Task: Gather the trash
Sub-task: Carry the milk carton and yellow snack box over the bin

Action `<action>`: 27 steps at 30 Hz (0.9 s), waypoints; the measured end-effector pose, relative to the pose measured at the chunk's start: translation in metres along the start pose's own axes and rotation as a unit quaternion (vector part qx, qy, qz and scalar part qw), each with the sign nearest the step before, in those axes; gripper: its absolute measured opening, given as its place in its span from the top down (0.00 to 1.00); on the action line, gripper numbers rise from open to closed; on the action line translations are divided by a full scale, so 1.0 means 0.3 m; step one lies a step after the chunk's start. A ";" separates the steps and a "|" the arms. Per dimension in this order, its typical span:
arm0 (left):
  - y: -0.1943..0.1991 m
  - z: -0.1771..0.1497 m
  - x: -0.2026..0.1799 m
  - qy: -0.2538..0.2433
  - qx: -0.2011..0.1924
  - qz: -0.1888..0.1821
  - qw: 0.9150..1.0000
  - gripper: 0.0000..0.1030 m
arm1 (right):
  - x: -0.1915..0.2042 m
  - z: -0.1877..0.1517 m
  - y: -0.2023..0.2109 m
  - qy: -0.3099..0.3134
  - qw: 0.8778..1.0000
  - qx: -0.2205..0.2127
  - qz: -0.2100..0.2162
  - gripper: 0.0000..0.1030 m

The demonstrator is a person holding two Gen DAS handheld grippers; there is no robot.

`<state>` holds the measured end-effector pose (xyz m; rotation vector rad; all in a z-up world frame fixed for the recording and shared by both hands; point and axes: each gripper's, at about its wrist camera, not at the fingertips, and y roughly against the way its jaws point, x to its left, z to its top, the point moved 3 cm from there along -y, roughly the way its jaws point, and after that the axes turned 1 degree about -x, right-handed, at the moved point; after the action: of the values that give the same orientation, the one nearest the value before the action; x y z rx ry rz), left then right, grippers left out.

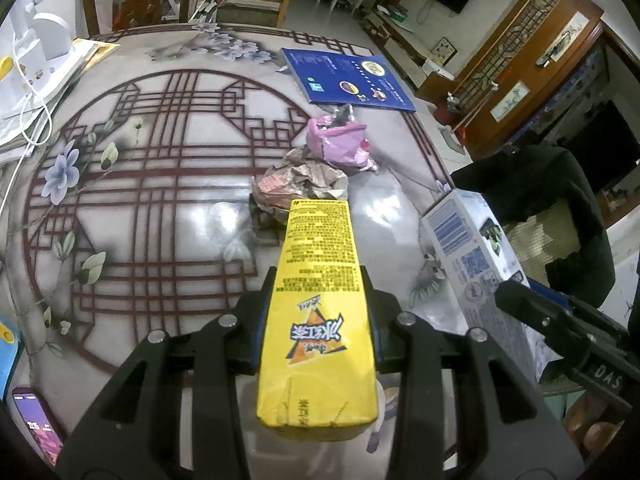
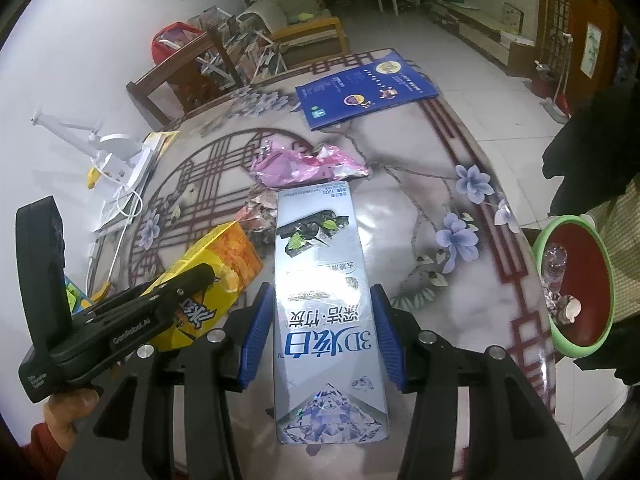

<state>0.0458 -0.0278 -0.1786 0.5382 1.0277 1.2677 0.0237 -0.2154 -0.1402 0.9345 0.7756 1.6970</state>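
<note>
- Both grippers are loaded: the left gripper [image 1: 318,280] is clamped on a yellow drink carton [image 1: 318,312], and the right gripper [image 2: 320,316] has closed its blue pads on a silver toothpaste box [image 2: 320,300].
- Both are held above the table [image 2: 400,200], near the bin [image 2: 600,264], which stands just off the table's edge.
- This looks like the carry step; next, swing each over the bin and release.
- A pink wrapper [image 1: 340,144] and crumpled paper [image 1: 300,184] remain on the table, further from the bin.
</note>
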 end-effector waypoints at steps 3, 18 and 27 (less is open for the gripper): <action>-0.007 0.000 -0.021 -0.003 0.001 -0.001 1.000 0.65 | -0.025 -0.001 0.006 -0.006 1.000 -0.001 -0.001 0.54; -0.055 -0.019 -0.139 -0.020 0.014 -0.004 1.000 0.65 | -0.154 -0.010 0.020 -0.026 1.000 0.003 -0.001 0.54; -0.109 -0.023 -0.230 -0.034 0.026 -0.007 0.999 0.65 | -0.275 -0.008 0.039 -0.049 0.999 0.001 -0.010 0.54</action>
<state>0.0591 -0.1028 -0.1863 0.6091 1.0090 1.2039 0.0322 -0.2977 -0.1497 1.0010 0.7192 1.6205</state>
